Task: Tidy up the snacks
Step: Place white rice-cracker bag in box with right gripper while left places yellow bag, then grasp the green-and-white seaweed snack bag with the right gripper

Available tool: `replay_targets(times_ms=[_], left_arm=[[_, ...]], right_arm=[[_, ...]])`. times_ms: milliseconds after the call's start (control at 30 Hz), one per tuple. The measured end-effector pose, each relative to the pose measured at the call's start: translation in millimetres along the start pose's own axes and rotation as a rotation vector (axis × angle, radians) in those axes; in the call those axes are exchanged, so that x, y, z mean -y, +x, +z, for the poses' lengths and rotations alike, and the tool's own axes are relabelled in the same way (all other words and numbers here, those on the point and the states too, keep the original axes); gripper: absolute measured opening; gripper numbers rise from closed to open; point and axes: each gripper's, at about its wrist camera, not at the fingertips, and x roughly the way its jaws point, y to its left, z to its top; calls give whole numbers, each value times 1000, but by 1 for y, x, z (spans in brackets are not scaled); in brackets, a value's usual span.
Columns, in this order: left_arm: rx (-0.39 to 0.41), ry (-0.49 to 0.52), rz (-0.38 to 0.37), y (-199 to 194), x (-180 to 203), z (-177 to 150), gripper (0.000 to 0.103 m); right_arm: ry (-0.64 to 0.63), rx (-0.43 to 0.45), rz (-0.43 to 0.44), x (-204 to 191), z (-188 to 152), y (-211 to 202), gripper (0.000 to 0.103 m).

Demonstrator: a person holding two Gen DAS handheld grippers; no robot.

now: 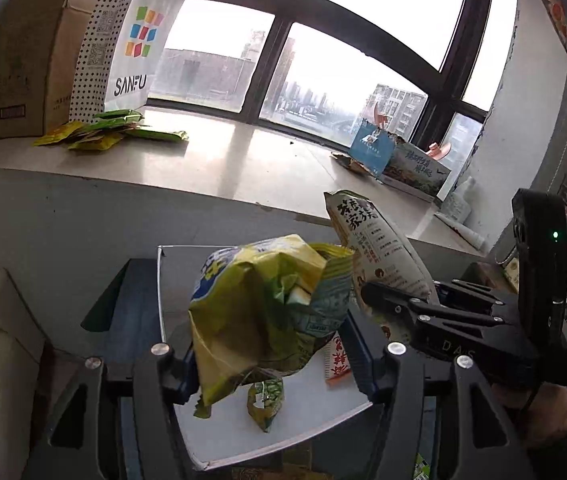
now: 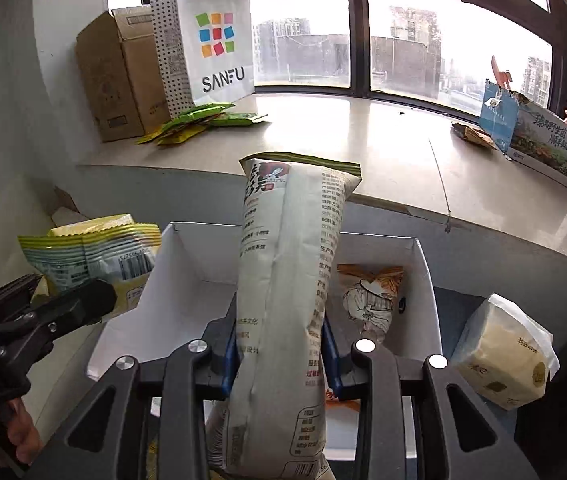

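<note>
Snacks are held above a white box (image 2: 427,276): the right gripper (image 2: 281,354) is clamped on a tall, smooth white packet (image 2: 287,300), and the left gripper (image 1: 273,354) grips a crumpled yellow-green bag (image 1: 259,308). Inside the box lie an orange-and-white pack (image 2: 369,300) and a small green pouch (image 1: 265,402). Right of the box sits a cream pack (image 2: 501,360). Behind it, flat green sachets (image 2: 199,122) lie on the ledge (image 2: 343,136).

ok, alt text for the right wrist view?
The right hand-held gripper grips a tall white snack bag upright above an open white box holding an orange packet; the left hand-held gripper holds a yellow-green bag beside it.
</note>
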Motion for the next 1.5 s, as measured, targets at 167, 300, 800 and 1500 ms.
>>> replay_targets(times_ms=[167,300,800,1500], left_arm=[[-19,-14,71,8,-15,-5,103],[-42,-12,82,8,-18,-11,103],[-55,209,6,-74,41,-78,103],[-176,215,-67,-105,50,-196,103]], right_arm=[[67,12,36,15,2,11,103],[58,48,51,18,-1,2,103],[-47,159,182,19,-91,-109,103],[-401,-128,352,27,-252,-96,103]])
